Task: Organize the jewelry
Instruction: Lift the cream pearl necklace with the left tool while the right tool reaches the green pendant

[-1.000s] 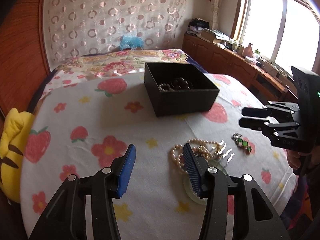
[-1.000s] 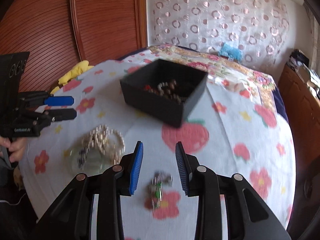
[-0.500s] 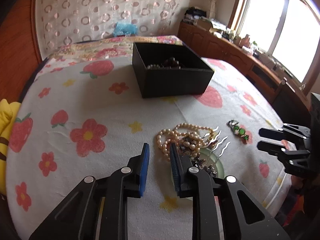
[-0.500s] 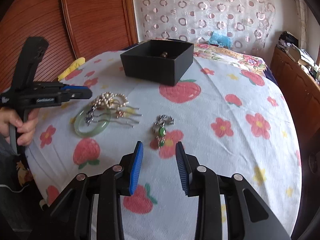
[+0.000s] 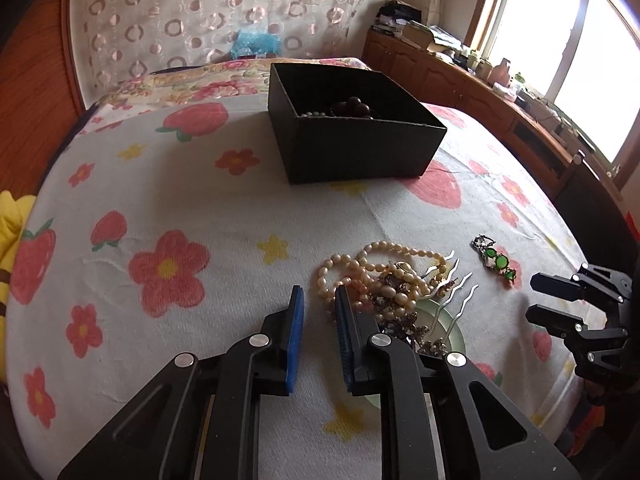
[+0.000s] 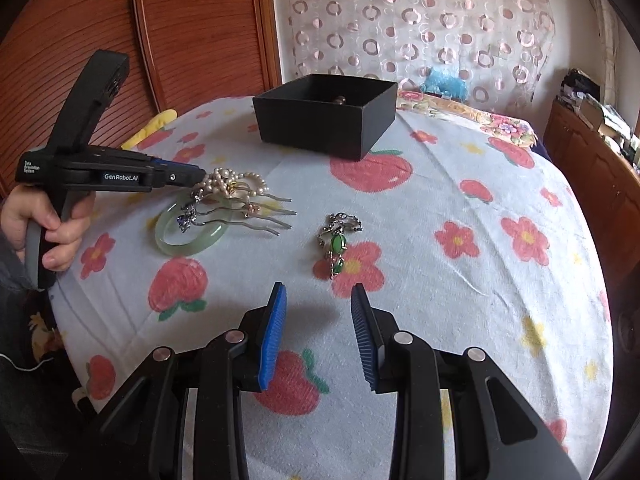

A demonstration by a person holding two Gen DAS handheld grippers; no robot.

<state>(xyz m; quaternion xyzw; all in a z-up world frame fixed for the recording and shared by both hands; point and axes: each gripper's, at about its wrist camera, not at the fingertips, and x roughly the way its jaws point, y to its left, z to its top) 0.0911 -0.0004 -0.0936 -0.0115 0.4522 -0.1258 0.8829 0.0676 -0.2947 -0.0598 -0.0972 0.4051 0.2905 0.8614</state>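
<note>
A black box (image 5: 352, 132) (image 6: 326, 114) with beads inside stands on the flowered cloth. A pearl necklace (image 5: 372, 276) (image 6: 228, 180) lies tangled with metal hair combs (image 5: 452, 292) (image 6: 256, 216) over a green jade bangle (image 6: 188, 236) (image 5: 450, 334). A green-stone bracelet (image 5: 496, 262) (image 6: 338, 240) lies apart to the right. My left gripper (image 5: 318, 304) (image 6: 196, 174) is open with a narrow gap, its tips at the left edge of the pearls. My right gripper (image 6: 318, 300) (image 5: 536, 298) is open and empty, just short of the green-stone bracelet.
A bed with a flowered cover (image 5: 200, 76) and a wooden headboard (image 6: 192, 32) lie behind the table. A wooden cabinet (image 5: 480, 88) runs under the window on the right. A yellow cushion (image 5: 10, 220) sits at the left edge.
My left gripper narrowed its jaws from wide and moved in to the pearl pile. My right gripper pulled back from the box, dropped lower, and opened a little wider.
</note>
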